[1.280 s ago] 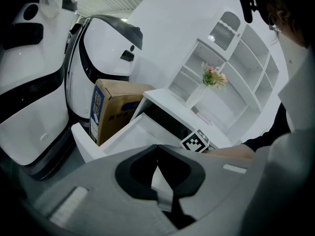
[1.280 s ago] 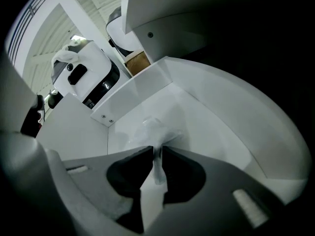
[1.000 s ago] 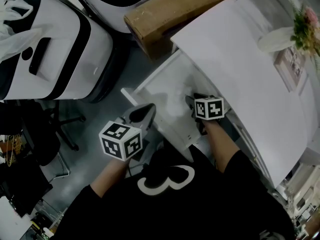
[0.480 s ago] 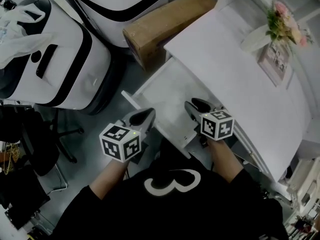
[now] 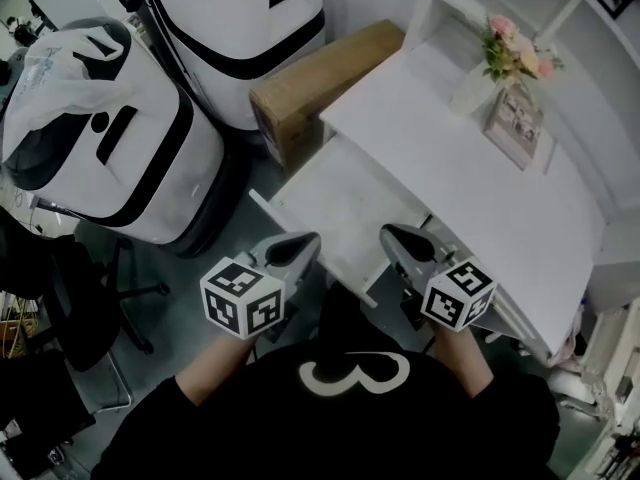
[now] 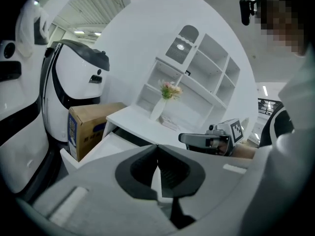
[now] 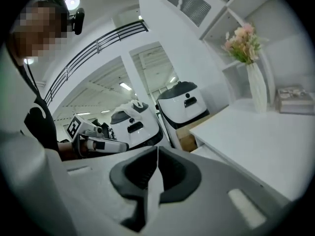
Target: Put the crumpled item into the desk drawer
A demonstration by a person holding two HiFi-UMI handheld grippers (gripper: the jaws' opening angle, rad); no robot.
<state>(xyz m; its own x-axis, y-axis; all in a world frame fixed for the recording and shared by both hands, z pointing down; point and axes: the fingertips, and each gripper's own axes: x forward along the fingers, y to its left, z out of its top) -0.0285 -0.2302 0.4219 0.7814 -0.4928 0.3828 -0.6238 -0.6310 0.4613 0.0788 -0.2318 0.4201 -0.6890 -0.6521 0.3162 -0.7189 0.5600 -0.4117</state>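
The white desk drawer (image 5: 345,203) stands pulled open under the desk top (image 5: 450,178). I cannot make out the crumpled item on its pale floor in the head view. Both grippers hang back near my body, in front of the drawer's front edge. My left gripper (image 5: 303,245) points at the drawer's left front, and its jaws (image 6: 157,145) meet with nothing between them. My right gripper (image 5: 393,236) hovers at the drawer's right front, and its jaws (image 7: 157,149) are also closed and empty. Each gripper view shows the other gripper and part of the drawer (image 6: 91,151).
A brown cardboard box (image 5: 320,78) lies on the floor beside the desk. Two large white machines (image 5: 110,138) (image 5: 240,28) stand to the left. A vase of flowers (image 5: 495,63) and a small frame (image 5: 515,123) sit on the desk. A black chair (image 5: 90,288) is at left.
My right gripper has drawn back out of the drawer toward my body and its jaws have closed. The left gripper has barely moved. The head view has tilted up.
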